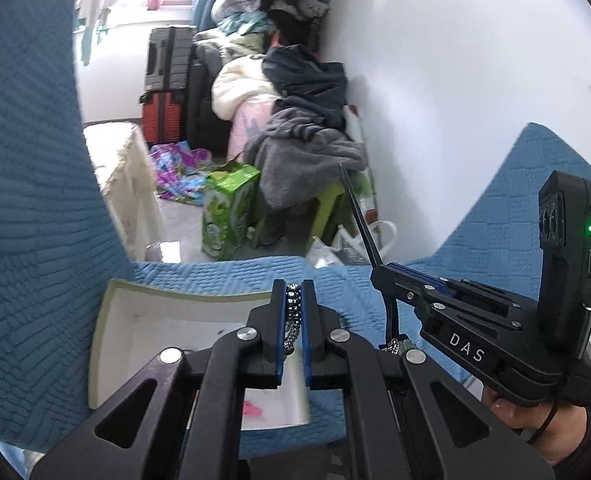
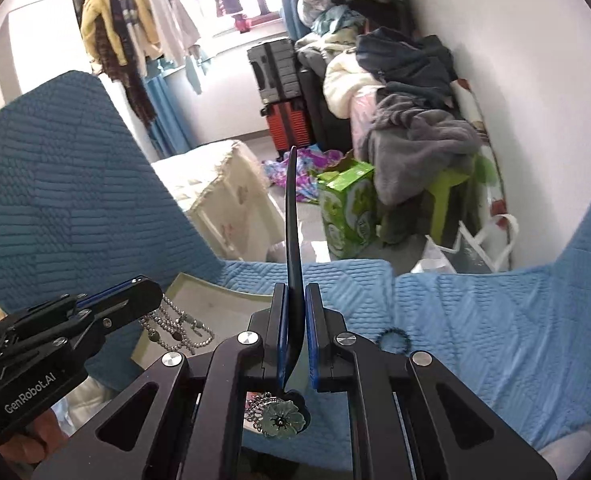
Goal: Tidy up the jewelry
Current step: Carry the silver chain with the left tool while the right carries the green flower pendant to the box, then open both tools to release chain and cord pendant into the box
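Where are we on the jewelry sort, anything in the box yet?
Done: cannot confirm; the visible part of the open white box on the blue bed cover shows no jewelry.
In hand: left tongs are shut on a beaded necklace; right tongs are shut on a dark hair stick with a flower ornament.
Left: place both pieces, and the dark beaded bracelet lying on the cover.

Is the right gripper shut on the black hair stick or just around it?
Shut on it. The right gripper has its blue pads pressed against the hair stick, whose point rises above the jaws and whose flower end hangs below them.
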The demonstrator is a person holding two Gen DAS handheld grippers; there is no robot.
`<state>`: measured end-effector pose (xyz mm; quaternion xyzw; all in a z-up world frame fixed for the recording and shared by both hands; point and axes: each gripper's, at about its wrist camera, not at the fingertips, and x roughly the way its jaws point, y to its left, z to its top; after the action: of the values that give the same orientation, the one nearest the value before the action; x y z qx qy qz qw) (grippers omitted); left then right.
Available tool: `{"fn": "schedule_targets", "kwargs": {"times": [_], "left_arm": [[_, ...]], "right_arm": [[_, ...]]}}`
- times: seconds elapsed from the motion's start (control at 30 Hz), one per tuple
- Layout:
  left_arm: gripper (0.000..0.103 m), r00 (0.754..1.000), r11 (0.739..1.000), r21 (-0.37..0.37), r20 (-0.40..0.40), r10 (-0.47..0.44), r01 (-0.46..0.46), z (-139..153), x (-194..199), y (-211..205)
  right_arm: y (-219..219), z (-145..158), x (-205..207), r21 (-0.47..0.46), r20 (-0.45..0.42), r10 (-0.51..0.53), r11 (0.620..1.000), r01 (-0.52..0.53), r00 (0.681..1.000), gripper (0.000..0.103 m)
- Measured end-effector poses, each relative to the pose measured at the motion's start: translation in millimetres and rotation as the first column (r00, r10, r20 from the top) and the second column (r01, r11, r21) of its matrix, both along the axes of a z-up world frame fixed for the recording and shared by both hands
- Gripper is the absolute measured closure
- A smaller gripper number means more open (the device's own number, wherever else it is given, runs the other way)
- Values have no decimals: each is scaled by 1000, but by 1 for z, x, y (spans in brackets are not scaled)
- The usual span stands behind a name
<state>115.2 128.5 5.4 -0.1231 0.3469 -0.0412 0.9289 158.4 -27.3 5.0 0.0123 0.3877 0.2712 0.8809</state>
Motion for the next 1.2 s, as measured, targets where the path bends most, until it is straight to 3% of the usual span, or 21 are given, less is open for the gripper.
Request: {"fn": "schedule_targets", "kwargs": {"times": [0.43,0.57,0.77,1.0,1.2], "left_arm": [[97,987,991,-78,-133,94,-105,-91,7,53],[97,987,989,-103,-129,95,-109,-105,12,58],[97,975,990,-58,-189,116,-129,-128,25,58],[97,974,991,-38,-192,121,-131,-128,28,58],[91,979,991,-8,-157,131,-134,-108,21,50]], "right_arm": [[67,-90,9,-86,-125,116,988,-128,985,96],[76,-110,14,-109,-153,119,985,-137,981,96],[84,-136,23,-129,-201,123,980,-151,972,96],[85,-145,25,-120,-225,133,979,-163,965,96],[77,-124,21,-104,-185,148,980,-169,972,94]]}}
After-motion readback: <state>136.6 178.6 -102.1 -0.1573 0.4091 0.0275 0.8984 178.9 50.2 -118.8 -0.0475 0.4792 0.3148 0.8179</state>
